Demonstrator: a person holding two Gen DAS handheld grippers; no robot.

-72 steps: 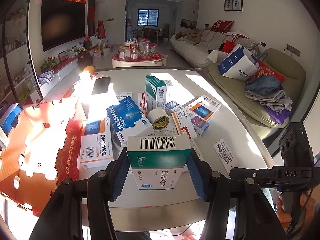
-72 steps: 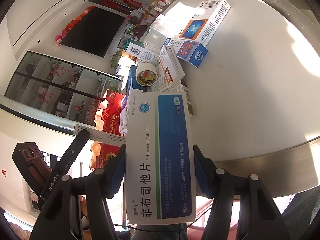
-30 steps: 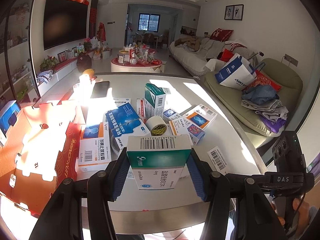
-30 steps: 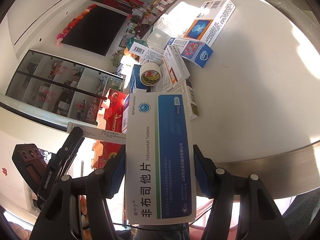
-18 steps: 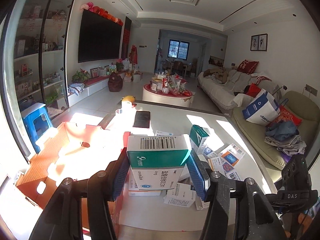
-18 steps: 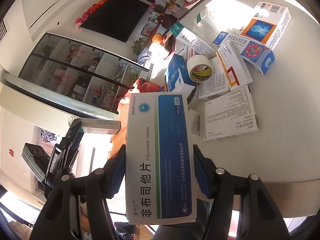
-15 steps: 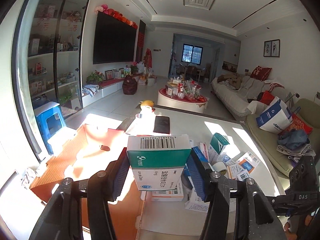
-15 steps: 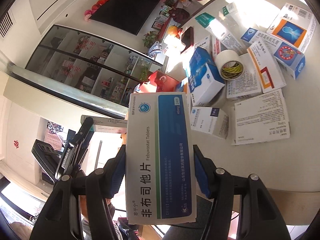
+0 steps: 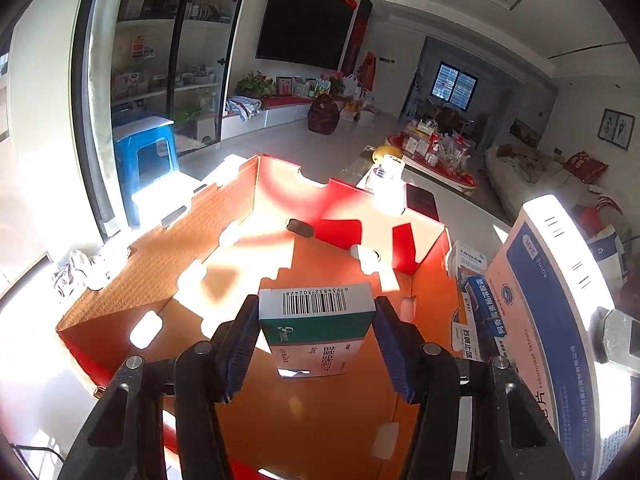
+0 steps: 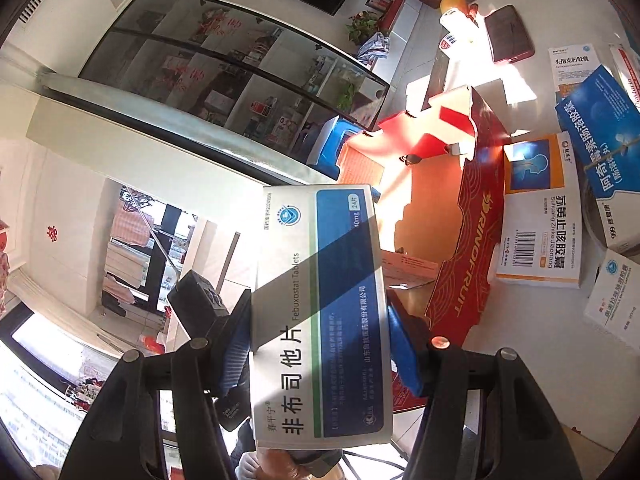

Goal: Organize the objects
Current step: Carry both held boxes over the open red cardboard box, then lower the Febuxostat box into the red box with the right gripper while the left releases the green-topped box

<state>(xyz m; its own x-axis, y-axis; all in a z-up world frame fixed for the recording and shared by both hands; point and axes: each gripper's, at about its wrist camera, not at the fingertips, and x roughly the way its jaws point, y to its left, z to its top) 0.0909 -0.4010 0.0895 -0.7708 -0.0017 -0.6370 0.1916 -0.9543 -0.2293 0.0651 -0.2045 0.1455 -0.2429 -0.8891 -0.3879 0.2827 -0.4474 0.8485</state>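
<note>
Left gripper [image 9: 316, 344] clamped on a small green-and-white medicine box [image 9: 318, 330], barcode end facing up, both blue pads pressed flat against its sides. Hanging right over the open red cardboard box [image 9: 424, 248], above its orange floor, not touching it. Nothing else lying inside that carton as far as the left wrist view shows, just sun patches and shadows.

Right gripper [image 10: 318, 344] gripping a bigger white-and-blue tablet box [image 10: 320, 312], "Febuxostat Tablets" printed along it, pads tight on both long edges. Held in the air just beside the carton's near red wall [image 10: 472, 264], slightly outside it from the right wrist view. Same tablet box also poking into the right side of the left wrist view [image 9: 556, 320], so both grippers close together.

Still out on the white table [image 10: 520, 320], beside the carton: an orange-and-white medicine box [image 10: 540, 208] touching the carton's wall, a blue box [image 10: 600, 140] overlapping it, a few more white packs past those. Dark phone [image 10: 508, 34] further back near the table's far edge. Blue stool [image 9: 146, 152] on the floor beyond the carton.
</note>
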